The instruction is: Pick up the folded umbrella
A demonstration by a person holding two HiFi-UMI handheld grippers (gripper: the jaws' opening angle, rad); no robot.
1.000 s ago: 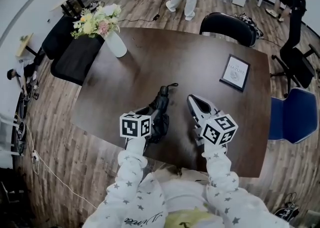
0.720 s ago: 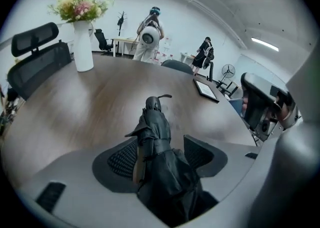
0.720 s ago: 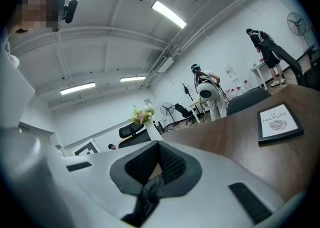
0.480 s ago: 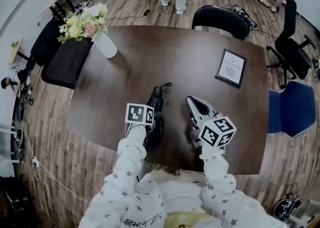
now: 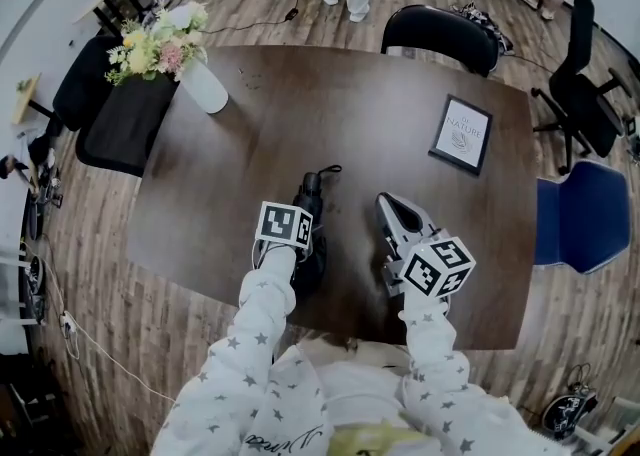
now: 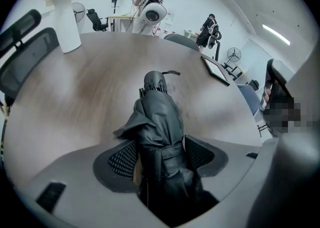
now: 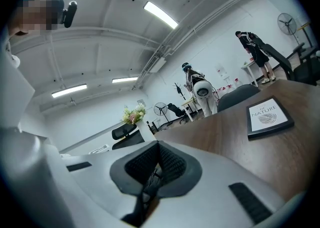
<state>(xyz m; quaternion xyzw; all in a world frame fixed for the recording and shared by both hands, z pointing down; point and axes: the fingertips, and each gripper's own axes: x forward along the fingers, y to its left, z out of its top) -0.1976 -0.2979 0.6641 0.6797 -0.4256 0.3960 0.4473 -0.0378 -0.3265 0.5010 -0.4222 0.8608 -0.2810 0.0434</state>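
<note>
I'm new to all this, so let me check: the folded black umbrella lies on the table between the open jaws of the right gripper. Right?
No, it is the left gripper whose open jaws stand either side of the folded black umbrella lying on the table, as the left gripper view shows. The right gripper is shut on nothing.

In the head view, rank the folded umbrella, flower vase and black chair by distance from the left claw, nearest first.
1. The folded umbrella, lying inside the open left claw.
2. The flower vase, at the far left corner of the table.
3. The black chair, beyond the far edge, to the right.
</note>
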